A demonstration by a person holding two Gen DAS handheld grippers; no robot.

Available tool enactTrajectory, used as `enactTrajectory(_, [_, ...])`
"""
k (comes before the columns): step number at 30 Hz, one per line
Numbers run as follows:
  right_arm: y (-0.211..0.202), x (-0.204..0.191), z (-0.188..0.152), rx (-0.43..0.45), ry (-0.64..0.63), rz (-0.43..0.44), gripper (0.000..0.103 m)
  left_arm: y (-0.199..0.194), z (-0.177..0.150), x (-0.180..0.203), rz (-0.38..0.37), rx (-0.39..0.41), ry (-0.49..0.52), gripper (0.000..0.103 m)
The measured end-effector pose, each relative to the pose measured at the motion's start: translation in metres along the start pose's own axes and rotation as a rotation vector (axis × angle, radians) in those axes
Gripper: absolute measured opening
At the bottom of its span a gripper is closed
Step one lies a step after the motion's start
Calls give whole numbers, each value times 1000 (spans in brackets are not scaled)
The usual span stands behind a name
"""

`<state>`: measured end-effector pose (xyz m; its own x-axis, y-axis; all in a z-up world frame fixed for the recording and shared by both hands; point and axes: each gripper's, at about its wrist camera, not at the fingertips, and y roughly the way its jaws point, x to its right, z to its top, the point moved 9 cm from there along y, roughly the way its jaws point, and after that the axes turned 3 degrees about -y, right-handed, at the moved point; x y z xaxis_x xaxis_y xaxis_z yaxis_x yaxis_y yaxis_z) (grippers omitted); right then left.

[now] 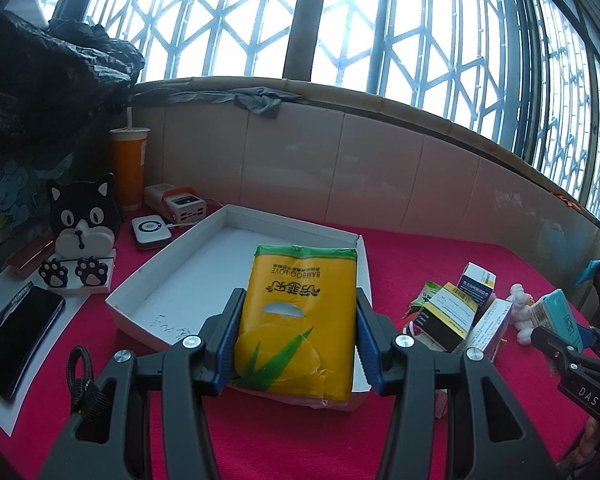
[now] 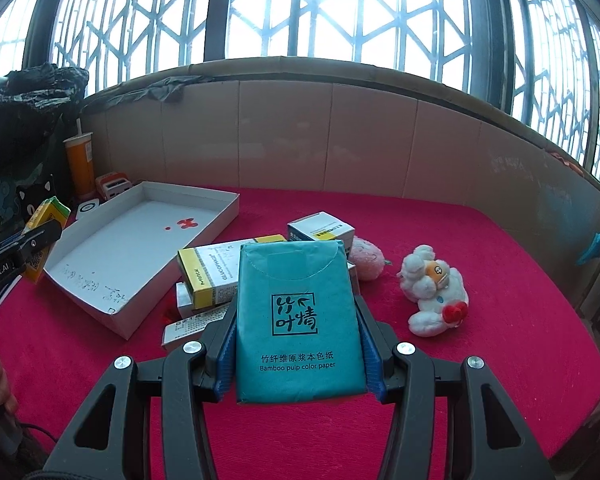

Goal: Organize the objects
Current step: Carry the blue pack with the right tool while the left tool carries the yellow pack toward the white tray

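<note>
My left gripper [image 1: 298, 304] is shut on a yellow tissue pack [image 1: 300, 312], held over the near right part of the white shallow box [image 1: 172, 276]. My right gripper [image 2: 296, 320] is shut on a teal tissue pack [image 2: 298, 320], raised above the red cloth in front of a pile of medicine boxes [image 2: 220, 276]. In the right wrist view the left gripper [image 2: 40, 240] and its yellow pack [image 2: 48, 216] show at the left, beside the white box [image 2: 100, 312]. In the left wrist view the right gripper [image 1: 560, 340] with the teal pack [image 1: 556, 314] appears at the right.
Medicine boxes [image 1: 456, 312] lie right of the white box. A white plush toy [image 2: 432, 288] and a pink plush [image 2: 366, 258] rest on the red cloth [image 2: 500, 260]. An orange cup [image 1: 129, 166], power bank [image 1: 176, 202], cat phone stand [image 1: 82, 236] and phone [image 1: 20, 340] stand at left. A tiled wall runs behind.
</note>
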<state>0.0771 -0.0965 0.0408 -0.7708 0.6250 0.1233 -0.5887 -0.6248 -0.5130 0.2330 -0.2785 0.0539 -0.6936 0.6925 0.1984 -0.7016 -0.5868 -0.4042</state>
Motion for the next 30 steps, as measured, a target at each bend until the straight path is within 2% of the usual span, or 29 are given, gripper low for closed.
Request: enactTrajectory(30, [26, -72, 43, 1, -65, 115, 55, 8, 2, -47, 58, -21, -27, 50])
